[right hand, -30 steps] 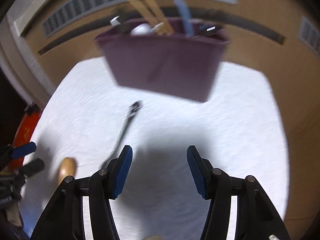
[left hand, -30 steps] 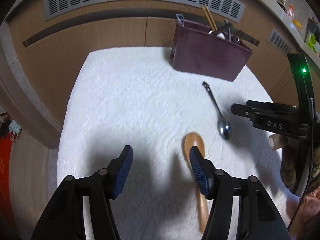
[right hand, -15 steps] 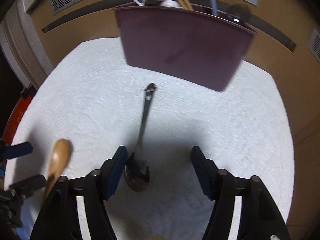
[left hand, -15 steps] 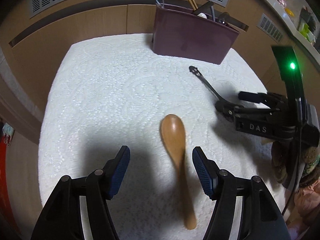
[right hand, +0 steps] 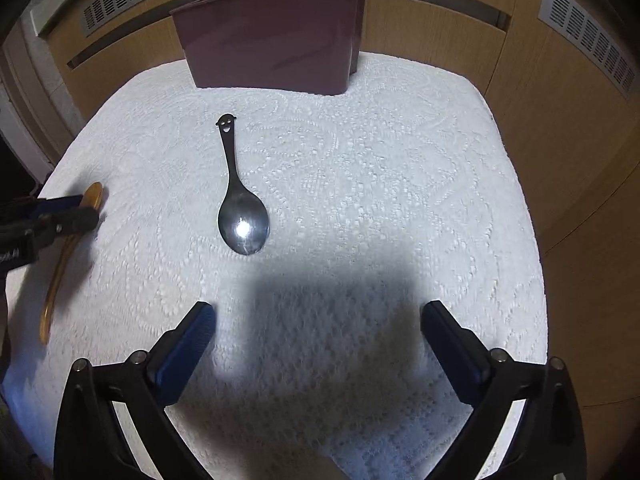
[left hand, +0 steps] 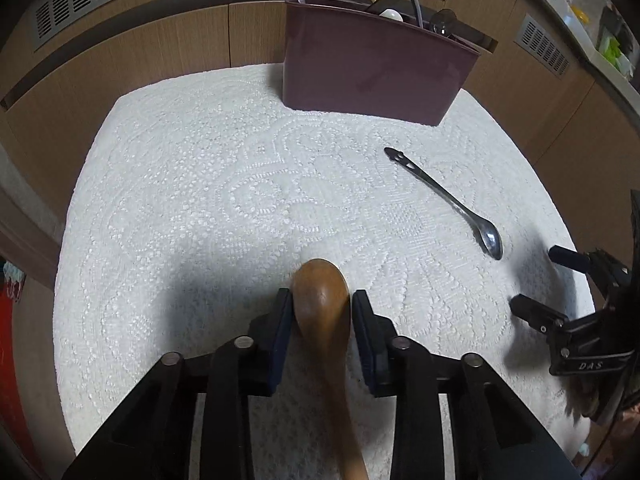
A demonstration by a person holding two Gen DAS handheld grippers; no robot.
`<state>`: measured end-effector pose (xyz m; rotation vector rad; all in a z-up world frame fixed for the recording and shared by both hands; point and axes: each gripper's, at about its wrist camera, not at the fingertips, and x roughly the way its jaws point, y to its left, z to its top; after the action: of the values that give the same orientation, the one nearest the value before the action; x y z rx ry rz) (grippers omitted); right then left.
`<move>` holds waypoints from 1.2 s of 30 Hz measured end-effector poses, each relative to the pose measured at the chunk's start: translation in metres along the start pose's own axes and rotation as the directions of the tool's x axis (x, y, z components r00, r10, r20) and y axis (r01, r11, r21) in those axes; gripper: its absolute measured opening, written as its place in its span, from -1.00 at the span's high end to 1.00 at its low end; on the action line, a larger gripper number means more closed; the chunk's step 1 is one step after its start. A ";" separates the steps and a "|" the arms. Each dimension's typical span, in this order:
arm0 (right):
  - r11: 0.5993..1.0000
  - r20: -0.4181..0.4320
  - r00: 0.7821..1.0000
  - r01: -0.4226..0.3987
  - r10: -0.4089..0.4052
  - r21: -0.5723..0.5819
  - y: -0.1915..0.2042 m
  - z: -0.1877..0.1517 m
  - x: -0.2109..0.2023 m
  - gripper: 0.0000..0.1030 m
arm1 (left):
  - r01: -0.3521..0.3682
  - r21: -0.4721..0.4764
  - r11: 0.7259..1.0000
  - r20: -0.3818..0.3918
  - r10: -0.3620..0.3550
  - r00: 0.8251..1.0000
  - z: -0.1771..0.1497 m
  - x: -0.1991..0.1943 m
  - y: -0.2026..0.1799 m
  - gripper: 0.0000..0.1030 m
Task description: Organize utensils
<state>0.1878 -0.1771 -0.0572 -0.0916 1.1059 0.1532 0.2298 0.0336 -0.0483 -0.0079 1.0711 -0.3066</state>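
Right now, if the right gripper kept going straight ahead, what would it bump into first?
Probably the metal spoon on the white cloth, slightly left of the open right gripper; if it passes above, the maroon utensil holder.

Dim indoor light from above leaves the white cloth (left hand: 208, 200) bright while the wooden cabinets (left hand: 160, 48) sit in gloom. Broad soft shadows fall under both grippers, darkest on the cloth in the right view. A small glare spot shines in the metal spoon (right hand: 243, 216) bowl. Fisheye bending curves the edges, with black corners. The left gripper (right hand: 60, 216) looks slightly smeared at the right view's edge
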 end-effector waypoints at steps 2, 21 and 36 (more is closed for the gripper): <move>1.000 0.018 1.000 0.000 0.000 0.001 0.000 -0.002 -0.001 -0.98 | 0.001 -0.004 1.000 0.012 -0.001 1.000 0.002 -0.002 0.002 0.40; 0.988 0.079 0.997 0.020 -0.008 -0.154 0.008 -0.003 -0.027 -0.65 | 0.041 -0.090 0.995 0.194 -0.023 0.981 0.017 -0.042 0.019 0.40; 0.960 0.026 0.985 -0.162 0.173 -0.228 0.049 0.111 0.035 0.64 | 0.062 -0.113 0.992 0.211 -0.037 0.977 0.017 -0.052 0.023 0.40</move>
<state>0.2923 -0.1093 -0.0390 -0.1960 1.0467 0.4308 0.2270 0.0664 0.0012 -0.1703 0.8800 -0.2802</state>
